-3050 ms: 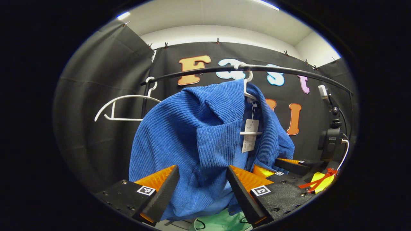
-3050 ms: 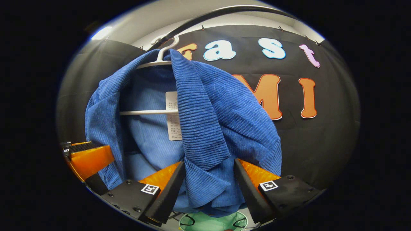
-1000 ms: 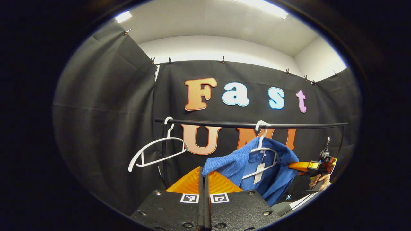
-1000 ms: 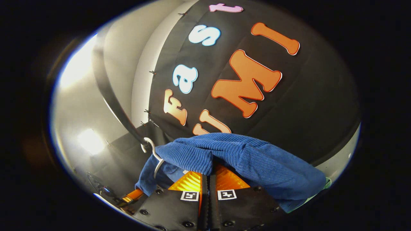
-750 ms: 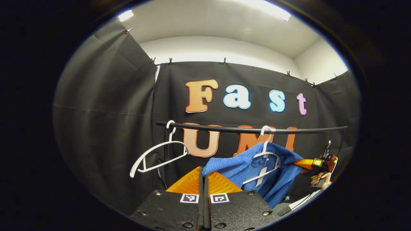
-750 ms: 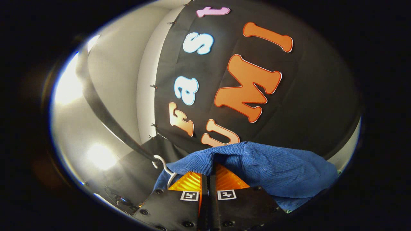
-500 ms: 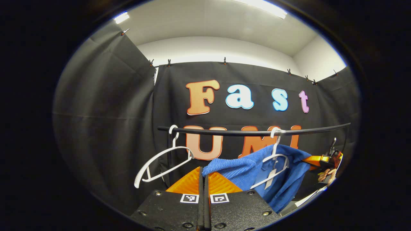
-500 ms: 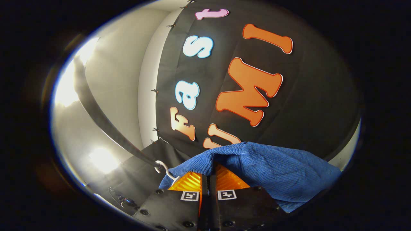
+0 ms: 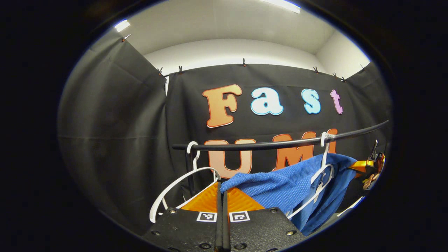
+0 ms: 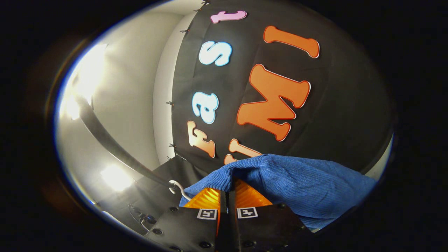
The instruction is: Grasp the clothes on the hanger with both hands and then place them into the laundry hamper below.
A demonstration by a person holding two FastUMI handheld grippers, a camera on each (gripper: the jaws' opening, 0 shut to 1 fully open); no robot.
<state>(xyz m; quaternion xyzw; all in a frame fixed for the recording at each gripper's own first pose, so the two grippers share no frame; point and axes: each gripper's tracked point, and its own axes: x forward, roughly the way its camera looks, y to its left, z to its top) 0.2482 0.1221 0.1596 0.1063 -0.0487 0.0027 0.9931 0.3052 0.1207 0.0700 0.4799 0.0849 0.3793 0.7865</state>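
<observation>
A blue ribbed garment hangs half off a white hanger on the black rail. My left gripper is shut on one edge of the garment, which stretches from its orange fingers toward the hanger. In the right gripper view, my right gripper is shut on another edge of the blue garment, which drapes over its fingers to the right. The white hanger's hook sits on the black rail just left of it. The right gripper, with a hand behind it, also appears far right in the left gripper view.
A second white hanger, with nothing on it, hangs at the rail's left end near the rail's upright post. Black cloth walls close in the back and left sides.
Both grippers closed on the garment and pulled it outward off the hanger. In the last second the hanger has slid right along the rail and the left gripper has shifted leftward.
</observation>
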